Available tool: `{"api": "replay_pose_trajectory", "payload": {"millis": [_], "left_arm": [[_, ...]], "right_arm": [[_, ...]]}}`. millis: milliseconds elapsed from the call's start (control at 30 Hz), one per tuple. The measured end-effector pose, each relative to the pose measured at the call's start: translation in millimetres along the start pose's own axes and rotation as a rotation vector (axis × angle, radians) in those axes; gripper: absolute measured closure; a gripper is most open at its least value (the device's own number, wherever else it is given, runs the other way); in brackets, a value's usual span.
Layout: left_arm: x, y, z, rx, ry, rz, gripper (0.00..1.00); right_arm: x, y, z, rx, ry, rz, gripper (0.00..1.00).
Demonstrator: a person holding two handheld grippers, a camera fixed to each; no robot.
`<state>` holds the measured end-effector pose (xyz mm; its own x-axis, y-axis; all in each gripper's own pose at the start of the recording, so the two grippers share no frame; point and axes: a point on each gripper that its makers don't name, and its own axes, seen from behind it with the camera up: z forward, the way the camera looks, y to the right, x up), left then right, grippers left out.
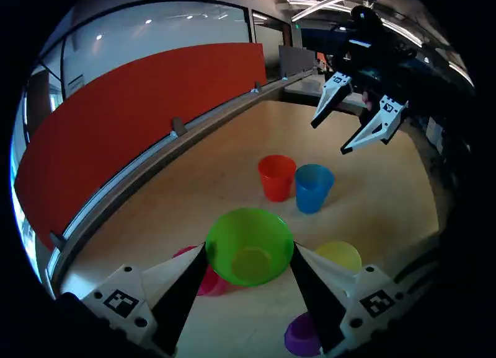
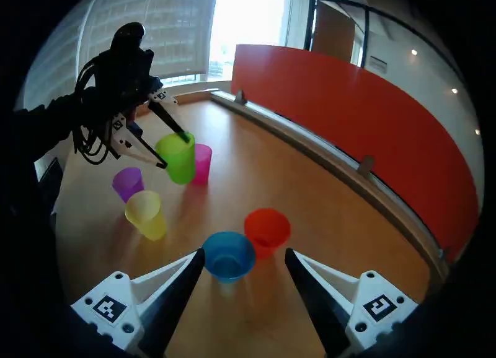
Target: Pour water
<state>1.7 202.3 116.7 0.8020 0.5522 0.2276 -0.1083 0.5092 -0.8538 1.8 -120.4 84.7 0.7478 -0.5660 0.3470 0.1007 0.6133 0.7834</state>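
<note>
Green cup [image 1: 249, 249] sits low in the centre of the left gripper view, clamped on both sides by the left gripper [image 1: 248, 245]. The right gripper [image 2: 243, 251] stands spread wide at the bottom of its view, holding nothing, with the blue cup [image 2: 228, 257] just ahead. Square black-and-white markers [image 2: 110, 308] are printed on its fingers.

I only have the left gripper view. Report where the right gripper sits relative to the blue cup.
Observer: In the right gripper view the blue cup shows in the gap between the open fingers of the right gripper, beyond the tips, untouched.
Operator: Now give me the green cup from the side.
Observer: It stands roughly upright beside the pink cup, with the fingers of the left gripper on opposite sides of its upper wall.
</note>
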Motion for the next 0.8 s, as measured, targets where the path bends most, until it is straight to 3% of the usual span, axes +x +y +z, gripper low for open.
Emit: {"api": "replay_pose_trajectory", "payload": {"millis": [800], "left_arm": [[50.4,-2.9,-25.8,0.059,0.219,-0.043,0.12]], "right_arm": [[-14.2,-10.7,25.4,0.034,-0.014,0.01,0.0]]}}
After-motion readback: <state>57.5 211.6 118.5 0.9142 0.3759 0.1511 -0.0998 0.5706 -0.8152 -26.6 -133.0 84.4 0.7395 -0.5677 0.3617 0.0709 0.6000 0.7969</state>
